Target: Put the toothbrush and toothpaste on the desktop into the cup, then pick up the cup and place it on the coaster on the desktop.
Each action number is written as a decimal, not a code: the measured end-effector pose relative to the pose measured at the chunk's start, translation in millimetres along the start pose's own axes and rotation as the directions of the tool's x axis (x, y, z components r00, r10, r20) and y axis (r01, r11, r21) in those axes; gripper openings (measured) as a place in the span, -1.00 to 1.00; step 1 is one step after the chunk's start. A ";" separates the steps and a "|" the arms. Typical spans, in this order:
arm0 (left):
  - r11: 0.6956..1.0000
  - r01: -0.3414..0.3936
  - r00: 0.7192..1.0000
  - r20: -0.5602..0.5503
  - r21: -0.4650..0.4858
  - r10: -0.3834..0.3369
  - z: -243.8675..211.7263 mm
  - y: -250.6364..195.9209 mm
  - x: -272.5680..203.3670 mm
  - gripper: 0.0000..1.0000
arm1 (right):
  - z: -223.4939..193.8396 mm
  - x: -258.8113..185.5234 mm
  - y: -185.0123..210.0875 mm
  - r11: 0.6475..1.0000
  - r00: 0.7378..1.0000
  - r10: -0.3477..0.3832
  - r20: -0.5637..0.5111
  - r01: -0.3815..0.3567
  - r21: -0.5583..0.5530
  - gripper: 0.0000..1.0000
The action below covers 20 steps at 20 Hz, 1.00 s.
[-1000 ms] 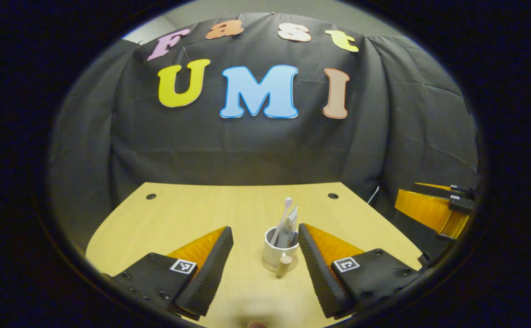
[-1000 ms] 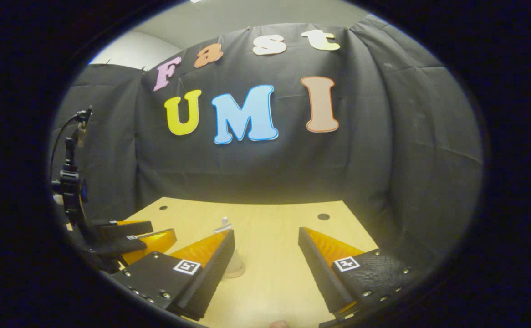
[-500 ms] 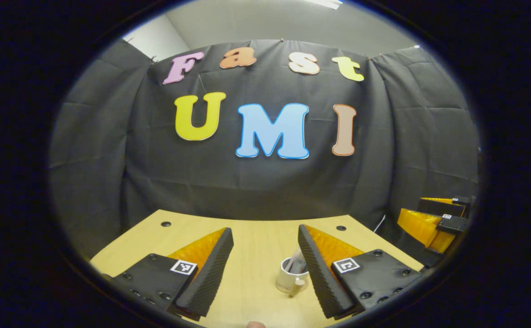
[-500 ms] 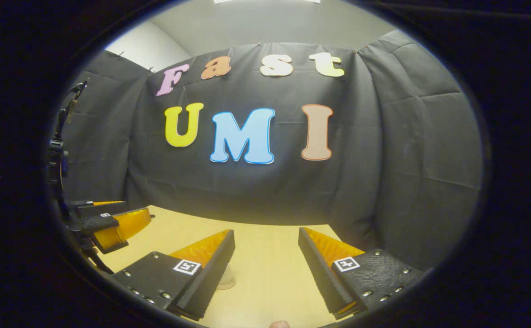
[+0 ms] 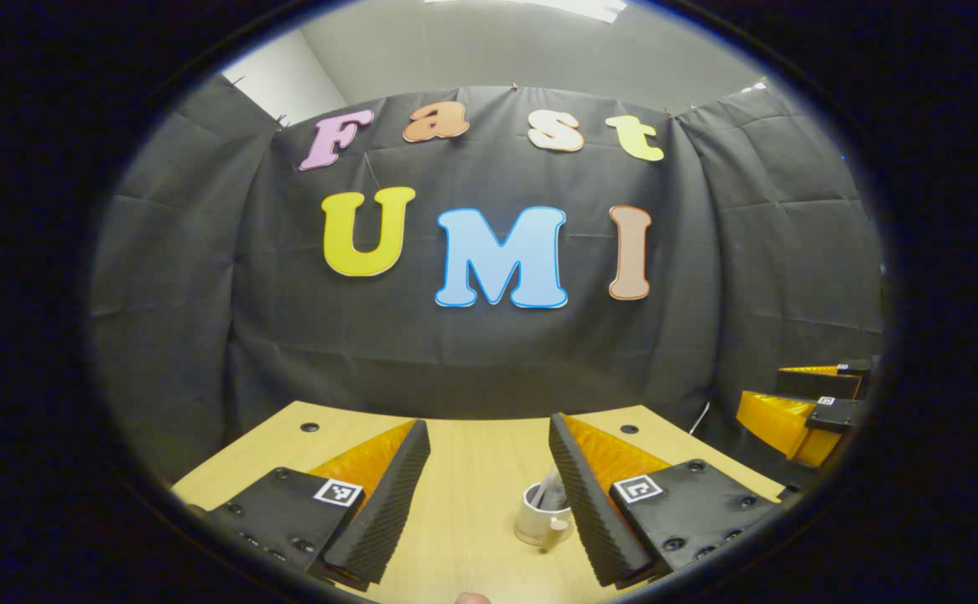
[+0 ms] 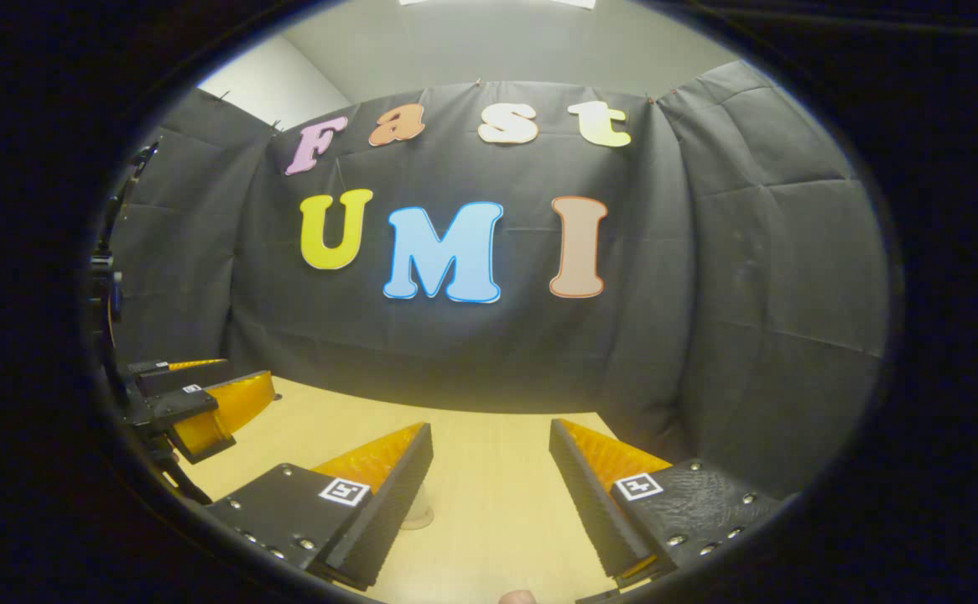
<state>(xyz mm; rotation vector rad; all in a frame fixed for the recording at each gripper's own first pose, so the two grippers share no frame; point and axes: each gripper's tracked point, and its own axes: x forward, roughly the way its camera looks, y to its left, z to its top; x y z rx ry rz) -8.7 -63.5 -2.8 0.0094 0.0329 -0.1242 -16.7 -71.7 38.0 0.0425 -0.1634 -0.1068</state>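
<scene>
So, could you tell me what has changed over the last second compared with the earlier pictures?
Both grippers have pulled back and tilted upward: in the left gripper view the cup has slid from between the fingers to low beside the right-hand finger, partly hidden. The left gripper and right gripper took hold of nothing. Unchanged: both stay open, and the cup stands on the desktop with its contents inside.

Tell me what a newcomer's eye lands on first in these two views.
First the left gripper, open wide over the wooden desktop. Next the white cup standing on the desktop beside its right-hand finger, with items poking out of it. Then the right gripper, open too, holding nothing.
</scene>
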 end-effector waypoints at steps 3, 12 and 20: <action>1.000 -0.001 1.000 0.020 0.007 0.001 7.8 3.2 1.7 0.84 | 4.5 -0.1 -4.2 1.000 1.000 -0.028 0.012 0.028 0.003 0.81; 0.999 0.036 0.997 0.072 0.028 -0.038 21.8 -1.7 -5.8 0.87 | 9.5 -3.4 -6.1 0.998 0.997 -0.070 0.045 0.070 0.003 0.79; 0.999 0.021 0.996 0.092 -0.043 -0.017 14.6 -18.8 -10.7 0.82 | 17.5 2.8 -9.2 0.999 0.994 0.013 0.105 -0.010 -0.031 0.81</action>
